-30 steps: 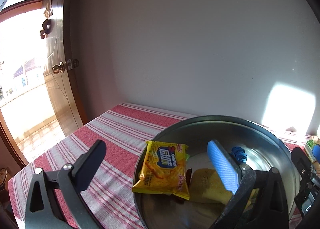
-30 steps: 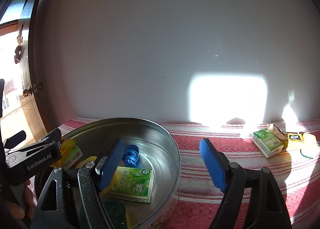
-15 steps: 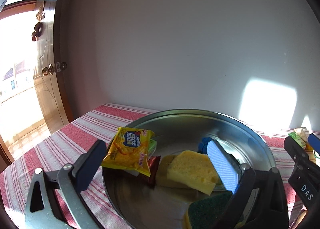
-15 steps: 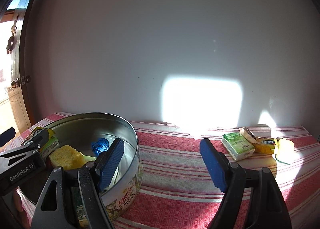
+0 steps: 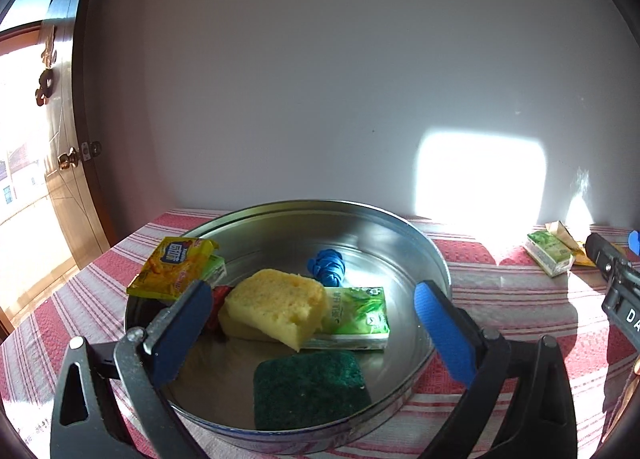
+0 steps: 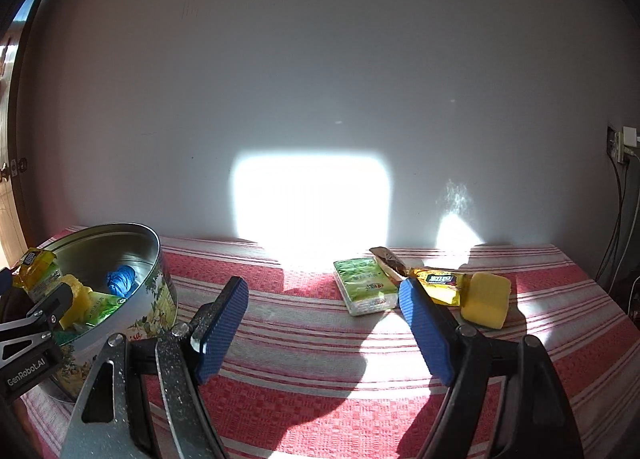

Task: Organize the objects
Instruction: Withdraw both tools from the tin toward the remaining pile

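The right gripper (image 6: 322, 325) is hanging spread and empty above the striped cloth (image 6: 320, 399); the green tissue pack (image 6: 365, 286) is lying just beyond its fingertips. The left gripper (image 5: 310, 333) is gaping, empty, over the tin (image 5: 438, 259).

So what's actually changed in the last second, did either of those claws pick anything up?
No. Both views slid rightward: the right gripper swung away from the round tin toward the tissue pack, snack wrapper and yellow sponge on the striped cloth. The left gripper now looks over the tin's middle. Both stayed open and empty; the tin's contents look unmoved.
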`<act>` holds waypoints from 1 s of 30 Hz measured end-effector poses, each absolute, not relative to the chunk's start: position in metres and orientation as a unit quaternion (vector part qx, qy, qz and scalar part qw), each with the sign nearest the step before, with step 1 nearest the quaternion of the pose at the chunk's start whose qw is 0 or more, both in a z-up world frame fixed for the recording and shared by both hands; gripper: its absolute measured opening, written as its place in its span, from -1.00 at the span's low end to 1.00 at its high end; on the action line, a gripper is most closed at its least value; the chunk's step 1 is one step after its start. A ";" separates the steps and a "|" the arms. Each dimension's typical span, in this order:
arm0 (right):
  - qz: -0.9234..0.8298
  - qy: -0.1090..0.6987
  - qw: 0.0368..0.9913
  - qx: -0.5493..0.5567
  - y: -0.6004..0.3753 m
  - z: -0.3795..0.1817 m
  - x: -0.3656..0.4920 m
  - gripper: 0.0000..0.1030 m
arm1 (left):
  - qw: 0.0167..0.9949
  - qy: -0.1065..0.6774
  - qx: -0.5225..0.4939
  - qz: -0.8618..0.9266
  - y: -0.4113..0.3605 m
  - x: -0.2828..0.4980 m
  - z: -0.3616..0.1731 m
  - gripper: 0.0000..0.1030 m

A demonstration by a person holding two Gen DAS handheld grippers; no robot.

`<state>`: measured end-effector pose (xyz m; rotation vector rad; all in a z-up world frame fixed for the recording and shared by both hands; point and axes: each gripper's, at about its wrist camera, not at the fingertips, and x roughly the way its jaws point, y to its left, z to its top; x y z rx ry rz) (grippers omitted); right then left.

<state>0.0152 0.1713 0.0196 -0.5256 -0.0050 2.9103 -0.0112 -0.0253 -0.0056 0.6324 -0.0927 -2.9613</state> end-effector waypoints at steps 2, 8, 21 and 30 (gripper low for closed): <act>0.979 -0.005 0.099 -0.176 0.183 0.020 0.021 0.55 | 0.049 -0.036 0.209 -0.976 -0.013 -0.011 -0.005 0.99; 0.975 -0.005 0.129 -0.178 0.228 0.019 0.026 0.55 | 0.025 -0.055 0.212 -0.975 0.022 -0.011 -0.006 0.99; 0.960 0.018 0.196 -0.199 0.312 0.016 0.030 0.55 | -0.039 -0.066 0.257 -0.963 0.093 -0.034 -0.014 0.99; 0.950 0.067 0.194 -0.234 0.348 0.010 0.021 0.55 | -0.076 -0.057 0.319 -0.943 0.144 -0.076 -0.028 0.98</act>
